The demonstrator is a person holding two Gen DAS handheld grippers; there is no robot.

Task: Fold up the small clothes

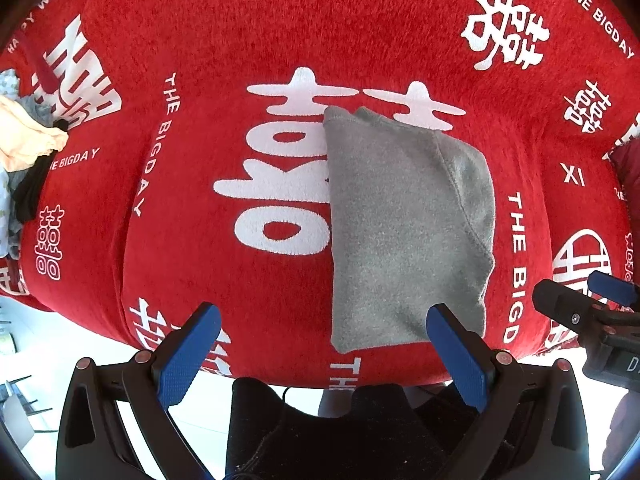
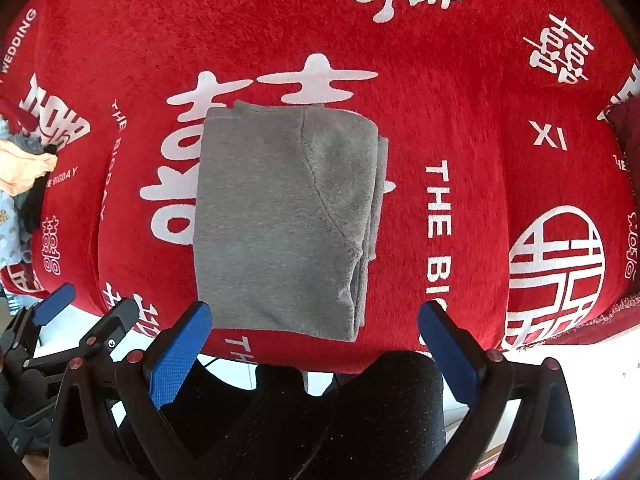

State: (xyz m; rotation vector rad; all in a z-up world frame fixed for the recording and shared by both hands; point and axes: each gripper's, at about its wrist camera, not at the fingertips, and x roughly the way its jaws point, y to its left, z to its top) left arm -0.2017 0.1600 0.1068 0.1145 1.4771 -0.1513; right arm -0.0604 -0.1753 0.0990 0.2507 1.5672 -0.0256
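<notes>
Two grippers hang over the near edge of the bench, both spread wide and holding nothing. The left gripper (image 1: 324, 344) and the right gripper (image 2: 316, 340) sit side by side. Just ahead of them lies the grey garment (image 2: 284, 220), already folded into a tidy rectangle on the red cloth (image 2: 460, 92) that covers the bench. Its long axis runs away from the near edge toward the far one, with layered edges showing along its right side. From the look of it, the right gripper is the better centred on the garment; for the left it lies ahead and off to the right. Nothing stands between the grippers and the garment. A pile of unfolded clothes (image 1: 28, 148) waits at the left edge, well apart.
</notes>
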